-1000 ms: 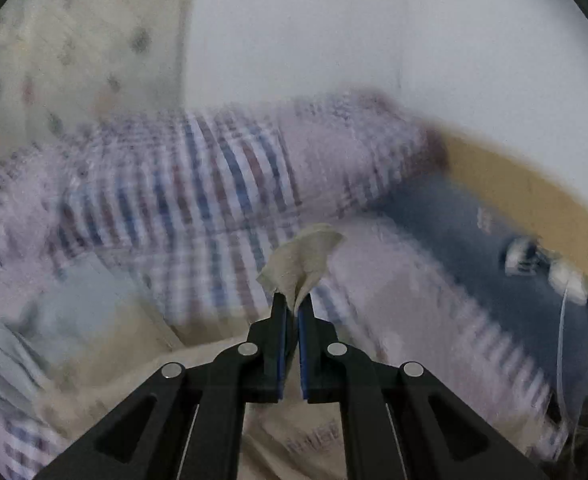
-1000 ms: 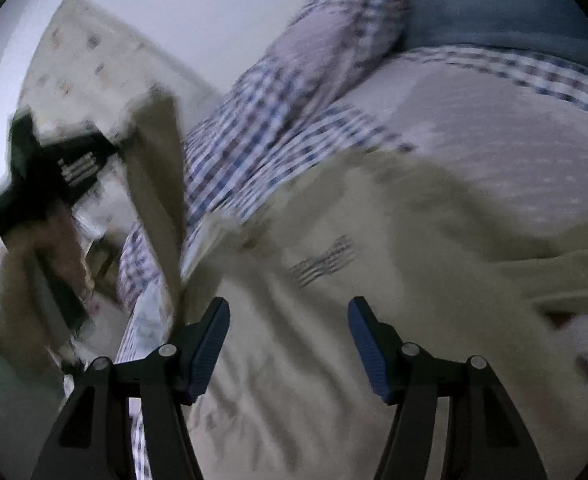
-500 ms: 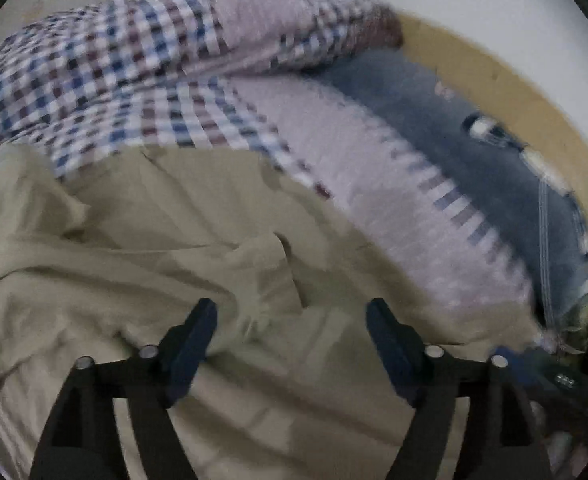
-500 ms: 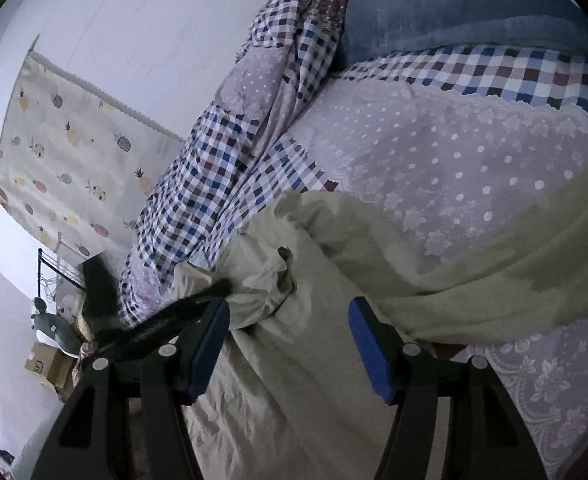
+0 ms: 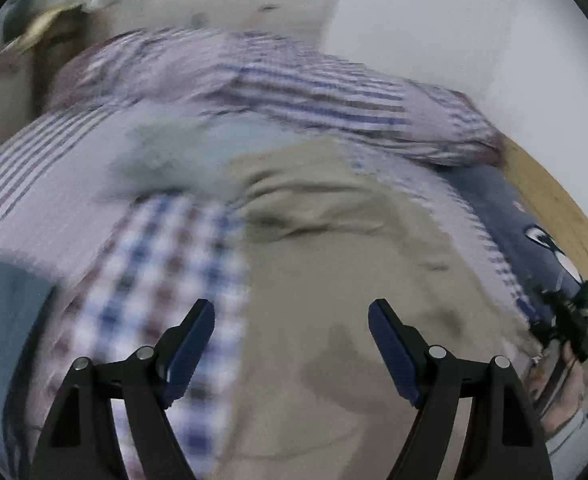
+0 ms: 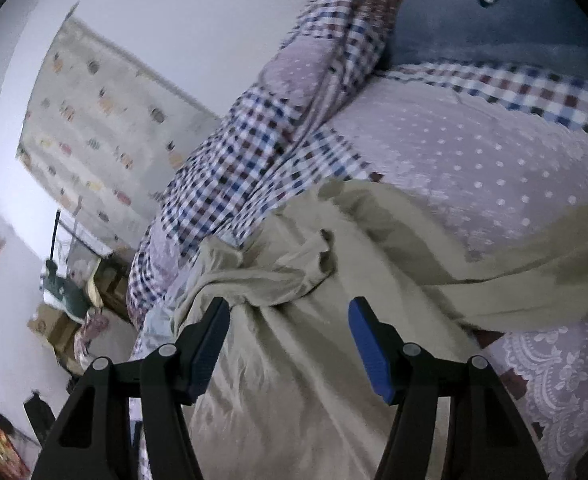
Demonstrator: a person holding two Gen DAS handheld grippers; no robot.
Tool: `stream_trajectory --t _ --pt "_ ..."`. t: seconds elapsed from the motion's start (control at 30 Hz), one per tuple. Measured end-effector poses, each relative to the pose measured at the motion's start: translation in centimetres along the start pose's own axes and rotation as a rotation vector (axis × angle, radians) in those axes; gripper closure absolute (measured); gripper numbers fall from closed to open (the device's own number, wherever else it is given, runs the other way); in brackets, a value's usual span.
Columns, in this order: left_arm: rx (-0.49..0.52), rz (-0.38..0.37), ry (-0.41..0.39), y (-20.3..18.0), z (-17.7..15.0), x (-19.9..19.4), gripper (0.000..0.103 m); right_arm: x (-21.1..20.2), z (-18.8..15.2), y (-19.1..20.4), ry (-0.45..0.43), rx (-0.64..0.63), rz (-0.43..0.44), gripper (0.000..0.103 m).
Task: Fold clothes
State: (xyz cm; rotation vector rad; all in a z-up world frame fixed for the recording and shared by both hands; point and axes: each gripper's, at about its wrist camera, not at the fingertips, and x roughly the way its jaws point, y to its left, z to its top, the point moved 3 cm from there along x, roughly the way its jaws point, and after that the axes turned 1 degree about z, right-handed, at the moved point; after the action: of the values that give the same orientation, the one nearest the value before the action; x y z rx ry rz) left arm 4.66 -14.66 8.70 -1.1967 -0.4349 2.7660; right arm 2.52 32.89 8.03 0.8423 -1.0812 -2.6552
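Left gripper (image 5: 291, 326) has released the crumpled beige cotton garment (image 6: 294, 360); right gripper (image 6: 289, 326) likewise spread, empty. Regrasp needed.

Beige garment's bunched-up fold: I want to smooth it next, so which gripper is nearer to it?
Right, probably. The right gripper sits just short of the bunched-up fold, jaws open. The left gripper hangs over a flatter part of the beige garment, fold farther ahead.

Left wrist: close above beige garment (image 5: 334, 280), facing headboard at 2 o'clock.
Right wrist: low over it (image 6: 294, 360), facing curtain at 10 o'clock.
Shared: garment, checked quilt (image 6: 253, 152).
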Motion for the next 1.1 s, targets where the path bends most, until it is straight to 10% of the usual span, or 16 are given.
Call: stream_trajectory --t 0.27,0.43,0.57,0.7,0.9,1.1 --pt "-0.164 0.03 0.173 7.9 -11.3 0.5 0.036 0.7 -1.9 2.5 0.034 -0.098 -0.002 0.037" --pt "-0.103 0.028 0.141 6.8 -12.7 1.3 0.038 0.7 -2.1 2.8 0.028 -0.102 -0.001 0.037" --pt "0.02 0.098 0.195 4.9 -13.7 1.3 0.098 1.2 -2.3 3.0 0.04 -0.118 -0.015 0.037" --pt "0.091 0.074 0.188 2.5 -14.8 -0.3 0.102 1.6 -2.4 3.3 0.047 -0.123 -0.015 0.037" --pt "-0.128 0.046 0.034 5.0 -14.8 -6.8 0.103 1.8 -2.3 3.3 0.047 -0.121 -0.014 0.037" --pt "-0.2 0.054 0.157 5.8 -18.1 -7.0 0.102 2.2 -2.5 3.0 0.055 -0.123 -0.024 0.037"
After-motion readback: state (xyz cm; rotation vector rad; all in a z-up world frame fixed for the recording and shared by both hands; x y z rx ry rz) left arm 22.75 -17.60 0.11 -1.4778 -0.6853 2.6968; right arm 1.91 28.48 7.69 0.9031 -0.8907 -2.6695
